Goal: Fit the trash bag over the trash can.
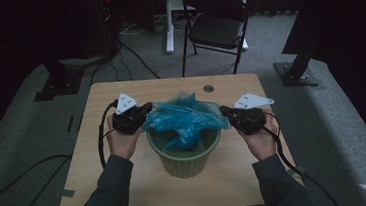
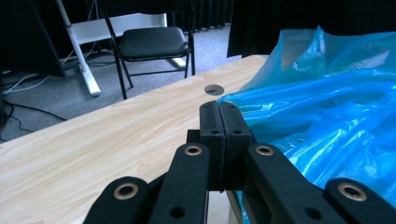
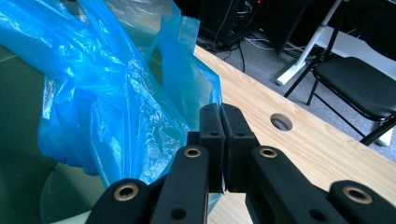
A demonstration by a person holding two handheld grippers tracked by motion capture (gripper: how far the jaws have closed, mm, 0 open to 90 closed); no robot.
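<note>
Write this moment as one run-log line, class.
left gripper: shut on blue bag | right gripper: shut on blue bag | bag over green bin

Blue plastic bag [image 1: 185, 119] drapes over green bucket [image 1: 186, 158], hiding most of rim and inside. Bag cut by right edge in left gripper view, by top edge in right gripper view. Whether bag film sits pinched between closed jaws: cannot tell. Folding chair [image 1: 217, 27] top cut off.
</note>
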